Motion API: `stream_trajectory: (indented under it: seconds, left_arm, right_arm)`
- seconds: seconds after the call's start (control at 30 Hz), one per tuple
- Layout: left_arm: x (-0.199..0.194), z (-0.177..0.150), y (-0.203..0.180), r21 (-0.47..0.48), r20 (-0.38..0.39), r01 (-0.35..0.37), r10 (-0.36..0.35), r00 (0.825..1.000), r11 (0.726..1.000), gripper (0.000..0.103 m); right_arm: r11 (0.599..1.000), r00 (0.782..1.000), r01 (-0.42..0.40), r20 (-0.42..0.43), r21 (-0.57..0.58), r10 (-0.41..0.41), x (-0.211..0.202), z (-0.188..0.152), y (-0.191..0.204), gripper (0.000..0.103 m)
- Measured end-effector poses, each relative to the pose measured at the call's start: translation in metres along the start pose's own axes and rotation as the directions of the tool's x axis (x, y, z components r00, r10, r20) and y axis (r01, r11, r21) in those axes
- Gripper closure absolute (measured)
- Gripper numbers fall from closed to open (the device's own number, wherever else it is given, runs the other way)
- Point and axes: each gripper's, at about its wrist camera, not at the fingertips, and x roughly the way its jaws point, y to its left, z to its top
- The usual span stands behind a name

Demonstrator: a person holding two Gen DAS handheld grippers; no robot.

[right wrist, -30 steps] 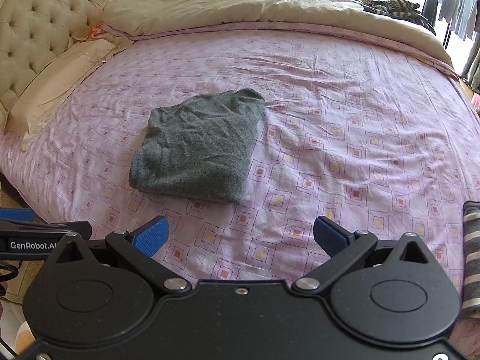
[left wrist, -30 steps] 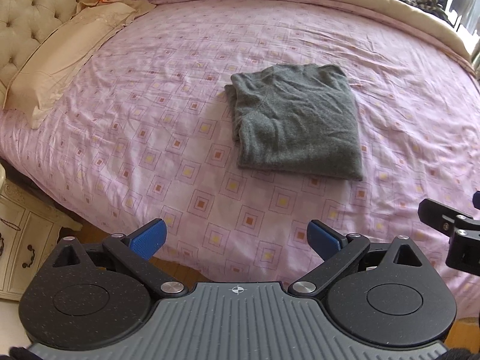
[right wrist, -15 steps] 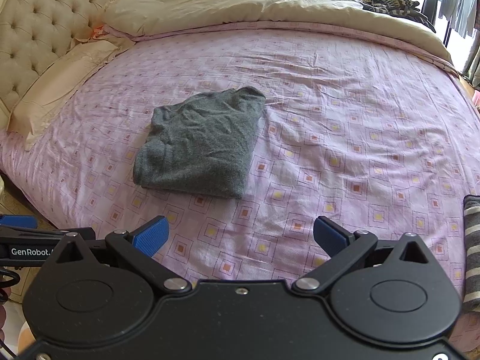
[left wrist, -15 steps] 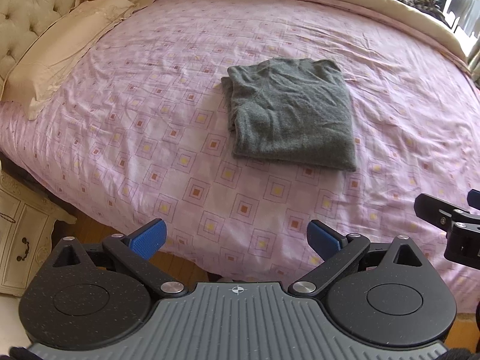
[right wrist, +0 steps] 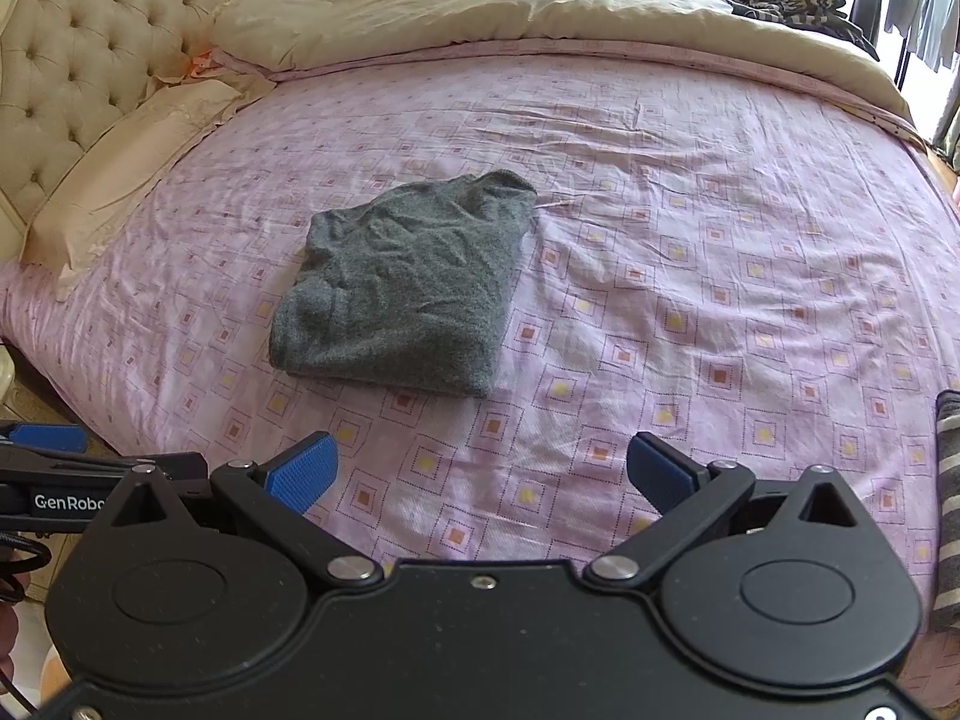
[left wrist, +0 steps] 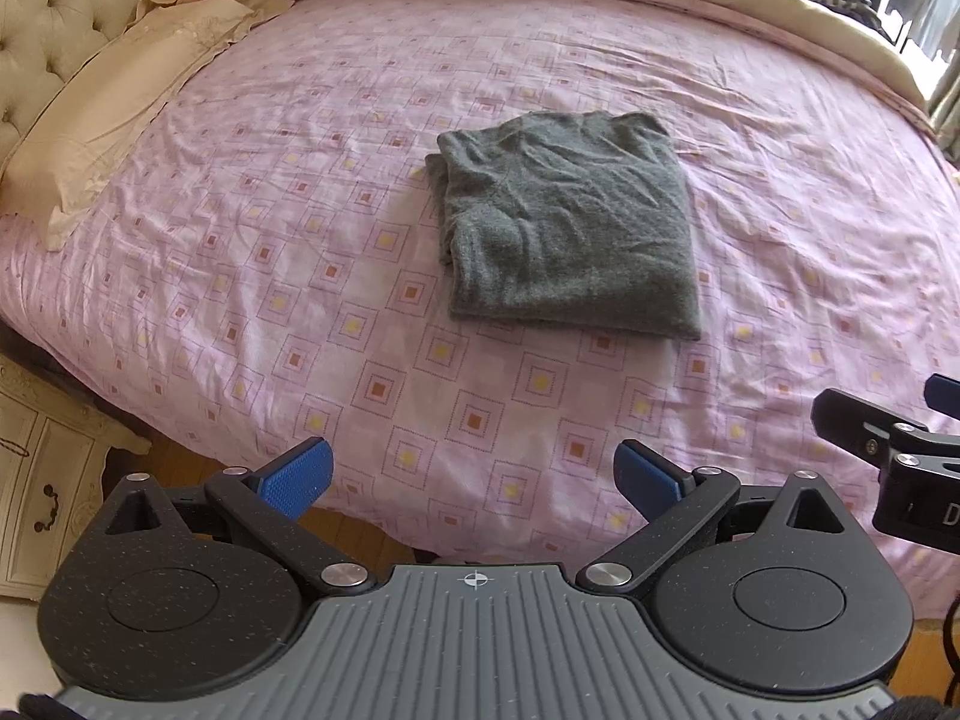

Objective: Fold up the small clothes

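Both grippers are standing spread and empty: the left gripper (left wrist: 474, 480) and the right gripper (right wrist: 480, 471) are hanging over the near edge of the bed (left wrist: 252, 276), well apart from the garment. The sweater (left wrist: 570, 222) is lying folded into a compact rectangle near the middle of the pink sheet (right wrist: 720, 276), touched by neither tool.

Compared with one second ago, the sweater is keeping the same shape and place on the sheet, while both views are showing it slightly differently framed; the left camera is now showing more of the pillow (left wrist: 114, 120) and less floor. This suggests both grippers are backing away and rising after release. In judgement, the fold on this item is finished.

At the right margin of the right view a striped cloth (right wrist: 948, 510) is showing, possibly the next garment; too little of it is in view to tell. The far quilt (right wrist: 480, 12) is lying bunched, clear of the work area
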Motion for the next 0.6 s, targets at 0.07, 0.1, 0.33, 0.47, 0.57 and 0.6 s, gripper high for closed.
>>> stream_trajectory:
  seconds: [0.07, 0.1, 0.33, 0.47, 0.57, 0.6]
  left_arm:
    - [0.0000, 0.0004, -0.0007, 0.003, 0.000, 0.000, 0.000, 1.000, 1.000, 0.002]
    - [0.0002, 0.0008, -0.0013, 0.005, 0.000, -0.002, 0.002, 1.000, 1.000, 0.002]
    - [0.0014, 0.0029, -0.0004, 0.004, -0.001, -0.005, 0.005, 1.000, 1.000, 0.002]
    - [0.0010, 0.0033, 0.0003, 0.003, 0.003, -0.011, 0.011, 1.000, 1.000, 0.002]
    - [0.0013, 0.0045, 0.0021, -0.012, 0.007, -0.024, 0.024, 1.000, 1.000, 0.002]
    - [0.0015, 0.0049, 0.0019, -0.013, 0.005, -0.023, 0.023, 1.000, 1.000, 0.002]
  right_arm:
    - [1.000, 1.000, 0.000, -0.001, -0.001, 0.000, 0.0008, 0.0006, 0.0003, 0.001]
    - [1.000, 1.000, -0.001, -0.001, -0.002, 0.001, 0.0010, 0.0011, 0.0004, 0.001]
    - [1.000, 1.000, -0.017, -0.001, -0.005, 0.017, 0.0037, 0.0040, 0.0021, 0.001]
    - [1.000, 1.000, -0.023, -0.004, -0.004, 0.023, 0.0054, 0.0045, 0.0015, 0.001]
    - [1.000, 1.000, -0.028, -0.006, -0.001, 0.028, 0.0068, 0.0050, 0.0003, 0.001]
    - [1.000, 1.000, -0.028, -0.006, -0.001, 0.028, 0.0067, 0.0050, 0.0002, 0.001]
